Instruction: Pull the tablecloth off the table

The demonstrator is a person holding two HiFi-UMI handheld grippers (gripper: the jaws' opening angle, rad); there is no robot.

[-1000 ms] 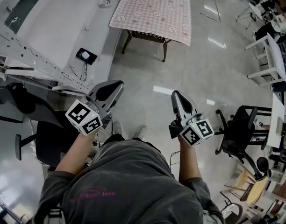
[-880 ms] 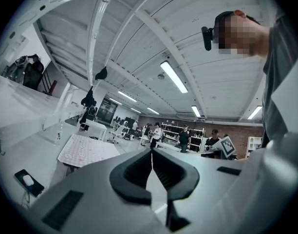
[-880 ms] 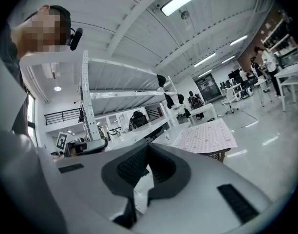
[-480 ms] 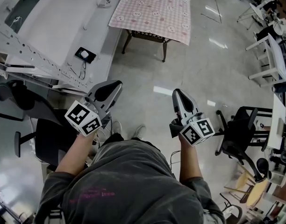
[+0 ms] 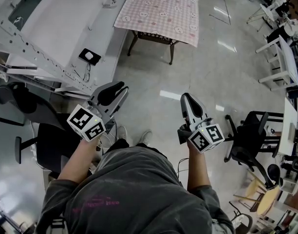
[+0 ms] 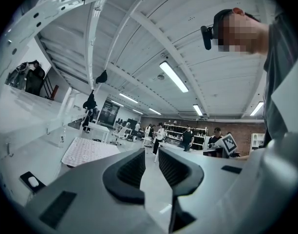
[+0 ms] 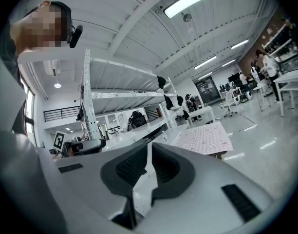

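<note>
Parted to a narrow gap on the left gripper (image 6: 151, 155), from shut a second ago; opened a mere slit on the right gripper (image 7: 149, 150). Empty between both pairs of fingers. Probably readying for a grasp. Well apart from the pink checked tablecloth (image 5: 158, 12), spread over its small table (image 5: 172, 52) across the floor.

Matt, pink-checked cloth makes up the tablecloth (image 5: 158, 11) over a glossy, light-mirroring floor (image 5: 202, 72); the left gripper (image 5: 121, 87) and right gripper (image 5: 184, 97) wear smooth matt grey plastic shells, their pads (image 6: 132, 165) black and ribbed.
</note>
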